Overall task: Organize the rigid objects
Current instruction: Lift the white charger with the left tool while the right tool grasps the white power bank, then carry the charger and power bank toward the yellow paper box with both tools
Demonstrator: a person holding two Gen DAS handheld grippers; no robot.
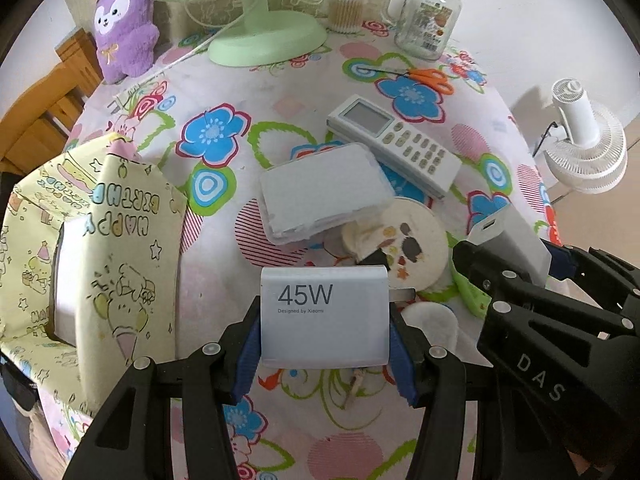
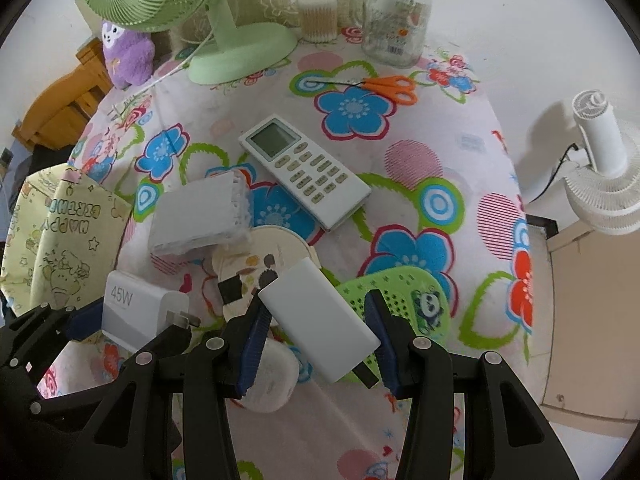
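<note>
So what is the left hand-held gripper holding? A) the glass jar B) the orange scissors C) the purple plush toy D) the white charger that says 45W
D: the left hand-held gripper has its blue pads pressed on both sides of the white 45W charger; the scissors, plush toy and jar sit farther back on the table.

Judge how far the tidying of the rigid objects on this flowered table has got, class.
Done: nothing clearly; whether the birthday gift bag holds anything is unclear. In hand: the left claw grips the 45W charger; the right claw holds the white power bank. Left: the remote, orange scissors, white box and round coaster lie loose on the table.
</note>
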